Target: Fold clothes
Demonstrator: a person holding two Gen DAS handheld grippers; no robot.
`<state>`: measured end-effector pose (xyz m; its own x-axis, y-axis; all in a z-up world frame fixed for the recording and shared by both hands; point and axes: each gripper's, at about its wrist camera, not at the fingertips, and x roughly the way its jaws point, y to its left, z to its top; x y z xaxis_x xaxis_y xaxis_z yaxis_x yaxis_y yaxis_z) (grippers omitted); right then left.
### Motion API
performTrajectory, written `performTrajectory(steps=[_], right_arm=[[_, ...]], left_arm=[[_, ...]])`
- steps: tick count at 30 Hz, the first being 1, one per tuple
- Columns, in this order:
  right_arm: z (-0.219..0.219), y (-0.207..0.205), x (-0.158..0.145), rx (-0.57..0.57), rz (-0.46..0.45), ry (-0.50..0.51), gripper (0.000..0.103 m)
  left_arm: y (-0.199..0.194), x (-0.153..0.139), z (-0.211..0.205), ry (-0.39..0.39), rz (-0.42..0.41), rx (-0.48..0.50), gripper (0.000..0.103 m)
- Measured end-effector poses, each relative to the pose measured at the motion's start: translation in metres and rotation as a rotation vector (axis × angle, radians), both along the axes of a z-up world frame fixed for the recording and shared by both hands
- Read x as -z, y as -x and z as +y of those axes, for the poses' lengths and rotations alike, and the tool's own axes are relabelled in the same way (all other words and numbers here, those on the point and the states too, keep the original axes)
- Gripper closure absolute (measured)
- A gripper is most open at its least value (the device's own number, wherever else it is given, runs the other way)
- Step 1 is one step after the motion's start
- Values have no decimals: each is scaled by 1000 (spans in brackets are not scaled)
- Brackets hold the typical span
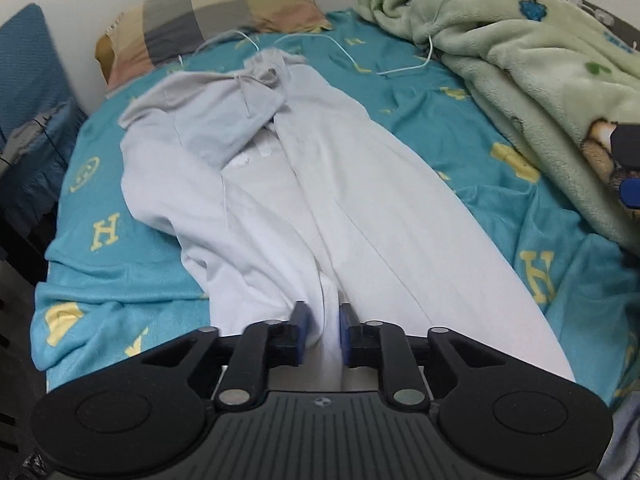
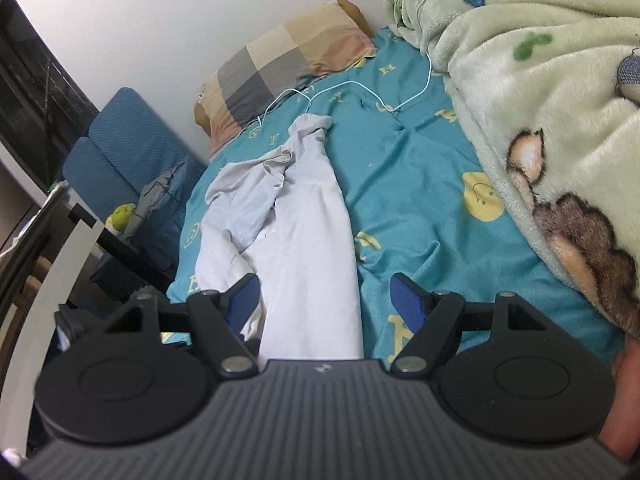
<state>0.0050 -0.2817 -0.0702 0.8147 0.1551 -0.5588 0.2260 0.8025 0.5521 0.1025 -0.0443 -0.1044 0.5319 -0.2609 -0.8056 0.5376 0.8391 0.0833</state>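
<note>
Left gripper [image 1: 323,322]: jaws narrowed on a raised fold at the near hem of the white garment [image 1: 304,200]; whether the blue pads [image 1: 347,326] actually pressed the cloth could not be told. Right gripper [image 2: 326,300]: jaws spread wide, released, the garment's near edge lying between them, untouched. Garment: spread lengthwise down the teal bedsheet [image 1: 420,120], hood bunched at the far end, left sleeve crumpled; near hem cut off behind both gripper bodies. White cable [image 1: 340,46]: trailing across the sheet just beyond the hood, its right end lost in the green blanket [image 1: 520,72] heaped along the right. Checked pillow [image 1: 224,12]: far left, against the wall. Blue chair [image 2: 128,152]: left of bed, partly hidden.
</note>
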Motion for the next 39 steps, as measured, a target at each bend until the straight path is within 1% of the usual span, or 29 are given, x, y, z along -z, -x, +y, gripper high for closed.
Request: performTrajectory(steps=[1,2,4,5,7,8,11,13,14,15,16,18,19,20,21,22,23,24,26,27,30,31,33,35,39], right_arm=[[0,0,1,-4,3,-4,29],[1,-1,1,-9,5,-7,29],[3,-2,2,-19,7,-13,29],[5,-2,2,-26,8,-17,29],[7,-2,2,-40,7,-34,29],[7,-2,1,-47,4,-41,29],[10,-2,-1,-62,-6,-42,29],[12,-2,-2,-70,-7,-38,29],[12,-3,-2,-73,-5,-36,29],[12,-3,-1,-74,-1,-35,29],[12,-3,0,-75,5,-34,29],[12,-4,2,-76,14,-32,29],[12,-5,3,-75,18,-30,29],[12,-5,3,-76,22,-31,29],[13,-6,5,-78,26,-31,29],[13,-7,6,-79,31,-32,29],[13,-7,7,-81,35,-33,29],[14,-8,8,-83,40,-33,29],[14,-9,10,-86,48,-32,29],[14,-9,10,-86,51,-30,29],[13,-9,12,-83,57,-37,29],[13,-9,13,-81,59,-41,29],[11,-10,14,-77,63,-44,29],[10,-11,14,-76,71,-43,29],[7,-13,18,-93,107,-28,29]], left_arm=[[0,-7,8,13,8,7,62],[0,-15,17,17,10,4,45],[-2,-32,38,32,22,-12,29],[-4,-39,51,51,46,-17,25],[-10,-49,76,72,138,-13,23],[-12,-50,86,68,191,-1,23],[-12,-43,109,-4,227,20,23],[-14,-32,122,-8,257,12,23],[-16,-25,125,3,292,9,24],[-18,-18,127,16,331,5,26],[-19,-16,127,16,343,11,31],[-20,-13,126,10,359,28,31],[-21,-11,126,7,367,36,38],[-17,-10,120,-16,370,55,52],[-13,-10,112,-42,372,75,59],[-8,-9,105,-67,374,96,70],[-2,-12,99,-92,372,102,87],[4,-16,94,-117,368,105,94],[15,-24,83,-167,360,111,96],[22,-31,78,-177,358,114,97],[49,-56,55,-171,363,120,97],[58,-63,47,-173,351,125,97],[72,-71,32,-155,341,138,97],[80,-68,20,-99,353,117,96],[85,-35,7,-47,391,89,93]])
